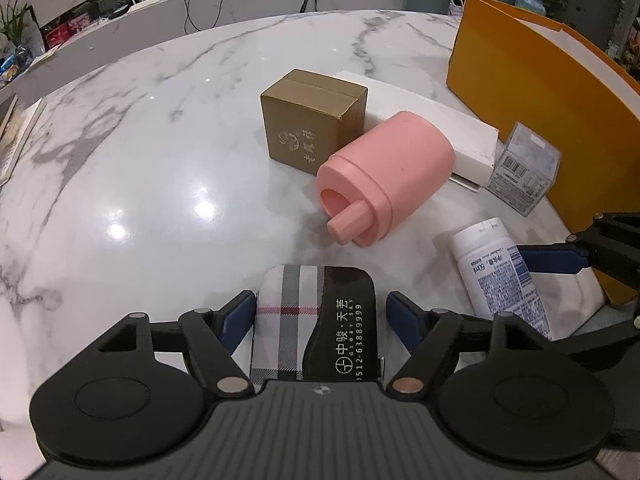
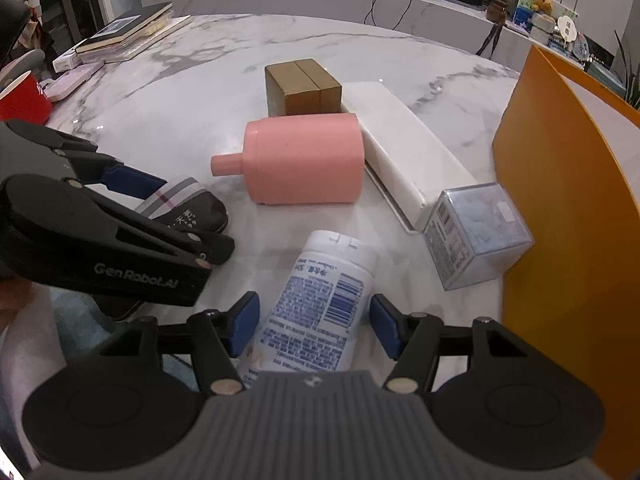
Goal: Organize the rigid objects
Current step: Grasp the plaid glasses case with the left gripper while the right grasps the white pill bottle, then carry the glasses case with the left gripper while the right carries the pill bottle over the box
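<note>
My left gripper [image 1: 320, 314] is open, its blue pads on either side of a plaid and black case [image 1: 316, 320] lying on the marble table [image 1: 160, 140]. My right gripper [image 2: 312, 320] is open around a white bottle [image 2: 320, 308] lying on its side. The bottle also shows in the left wrist view [image 1: 496, 268]. A pink cylinder [image 1: 384, 176] lies on its side in the middle, next to a brown box [image 1: 312, 116], a long white box [image 1: 440, 132] and a clear cube box [image 1: 524, 168]. The case also shows in the right wrist view [image 2: 188, 208].
An orange bin [image 1: 540, 92] stands at the right, seen also in the right wrist view [image 2: 568, 184]. Books [image 2: 128, 28] and a red cup [image 2: 20, 96] lie at the table's far left. A counter with clutter runs behind the table.
</note>
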